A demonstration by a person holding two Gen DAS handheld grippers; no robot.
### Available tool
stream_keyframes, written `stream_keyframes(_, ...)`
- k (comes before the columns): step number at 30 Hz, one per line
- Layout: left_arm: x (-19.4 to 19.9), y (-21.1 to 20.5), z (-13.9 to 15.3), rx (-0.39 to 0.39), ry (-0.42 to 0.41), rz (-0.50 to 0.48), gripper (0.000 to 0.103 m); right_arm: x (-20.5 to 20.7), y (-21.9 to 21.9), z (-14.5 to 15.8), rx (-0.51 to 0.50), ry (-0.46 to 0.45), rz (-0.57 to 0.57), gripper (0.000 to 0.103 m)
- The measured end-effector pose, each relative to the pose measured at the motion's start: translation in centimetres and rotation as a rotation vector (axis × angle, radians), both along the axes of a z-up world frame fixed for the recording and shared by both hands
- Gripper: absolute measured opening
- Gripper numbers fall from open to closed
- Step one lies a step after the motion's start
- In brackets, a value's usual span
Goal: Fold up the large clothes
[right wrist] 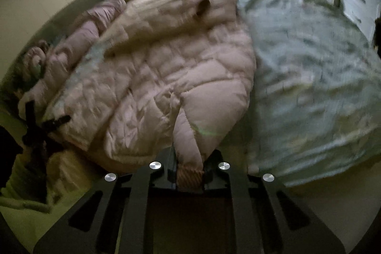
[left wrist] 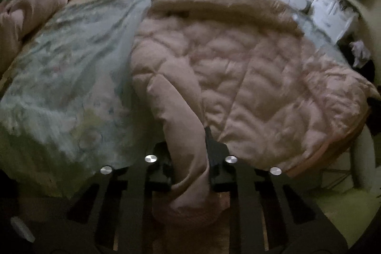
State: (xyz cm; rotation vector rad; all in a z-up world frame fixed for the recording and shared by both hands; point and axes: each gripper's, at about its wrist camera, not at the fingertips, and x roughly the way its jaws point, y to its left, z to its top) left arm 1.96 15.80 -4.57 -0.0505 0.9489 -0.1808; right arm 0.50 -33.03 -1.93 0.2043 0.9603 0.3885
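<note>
Both tools [left wrist: 190,158] [right wrist: 189,168] apparently clamp pink coat [left wrist: 238,77].

Left hand-held gripper [left wrist: 189,154] and right hand-held gripper [right wrist: 189,164], both clamped on fabric

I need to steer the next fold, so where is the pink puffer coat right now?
The pink puffer coat lies spread on the bed over the pale green floral sheet, with a sleeve pinched in each gripper: left gripper, right gripper.
</note>
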Motion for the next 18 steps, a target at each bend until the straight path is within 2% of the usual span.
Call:
stream_keyframes(2, 0.5, -0.1, 1.9, -0.014, -0.042, -0.007, 0.011, 0.5, 0.1, 1.6, 0.014, -0.055, 0.002, 0.013)
stream_keyframes(7, 2.2, -0.2, 5.9, -0.027, -0.122, -0.009, 0.01, 3.0, 0.7, 4.5, 0.017, -0.12, 0.009, 0.012)
stream_keyframes(10, 3.6, -0.4, 7.6, -0.034, -0.159, -0.006, 0.01, 4.4, 1.0, 6.0, 0.02, -0.169, 0.01, 0.012)
stream_keyframes(18, 7.2, -1.0, 10.2, -0.03, -0.21, -0.004, 0.01, 7.6, 0.8, 8.7, 0.029, -0.227, -0.01, 0.011)
